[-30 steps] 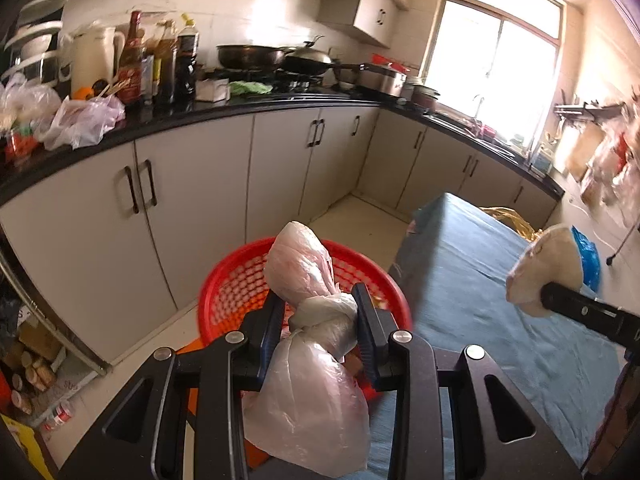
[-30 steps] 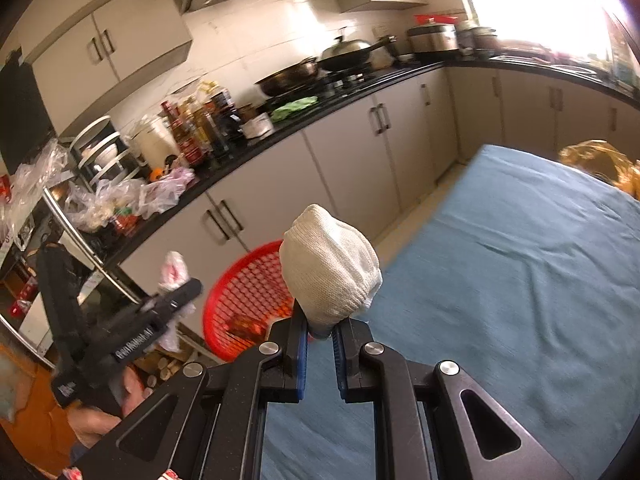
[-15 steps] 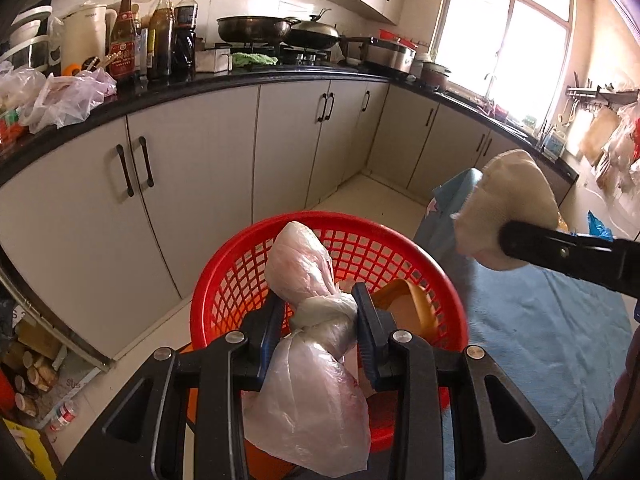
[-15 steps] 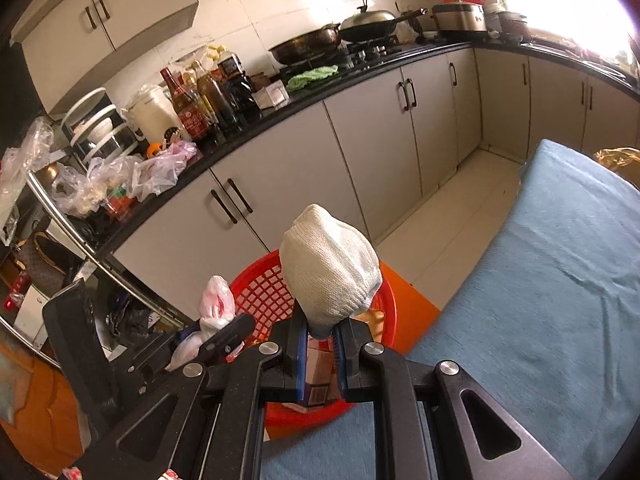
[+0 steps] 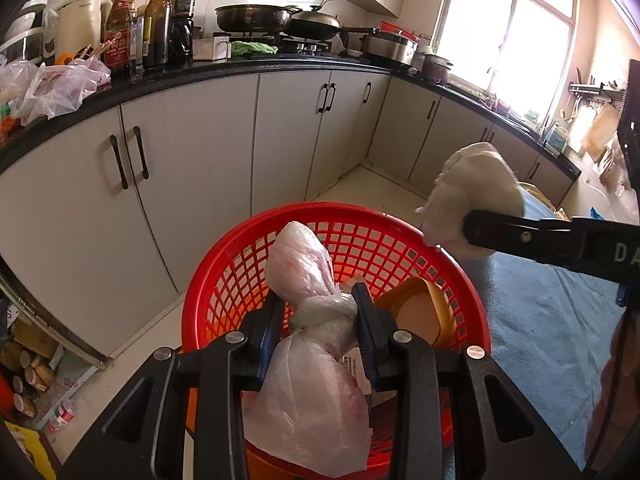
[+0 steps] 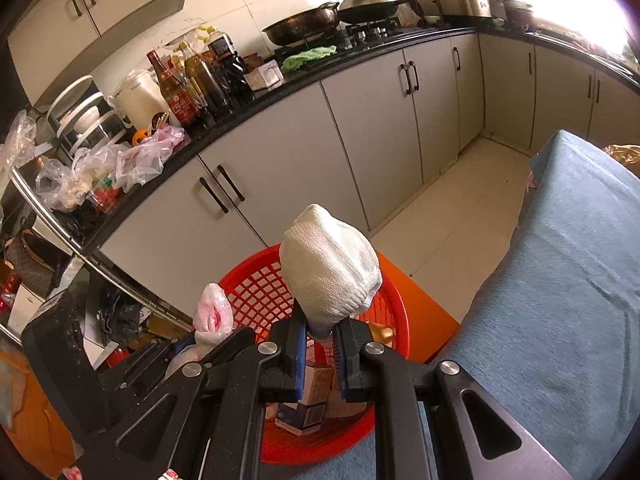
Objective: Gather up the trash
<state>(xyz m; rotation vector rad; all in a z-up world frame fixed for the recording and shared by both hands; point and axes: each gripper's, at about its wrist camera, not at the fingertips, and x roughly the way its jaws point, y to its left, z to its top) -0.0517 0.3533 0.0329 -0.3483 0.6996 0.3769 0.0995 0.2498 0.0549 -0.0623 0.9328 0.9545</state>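
Observation:
My left gripper (image 5: 318,312) is shut on a knotted clear plastic bag (image 5: 312,380) and holds it over the red mesh basket (image 5: 256,256). My right gripper (image 6: 319,334) is shut on a balled white knit cloth (image 6: 330,276) above the same basket (image 6: 256,284). The right gripper's arm and cloth (image 5: 472,200) show at the basket's right rim in the left wrist view. The left gripper with the bag (image 6: 212,312) shows at the basket's left side in the right wrist view. An orange-brown lid (image 5: 416,312) and a carton (image 6: 308,396) lie inside the basket.
The basket sits on an orange stool (image 6: 424,320) beside a table with a blue cloth (image 6: 560,300). Grey cabinets (image 5: 200,160) under a black counter with bottles (image 5: 156,20), pans and plastic bags (image 5: 60,84) run behind. A tiled floor (image 6: 448,232) lies between.
Both grippers have moved left from over the blue table until they hang above the red basket, each still holding its item. The right gripper came closer to the left one.

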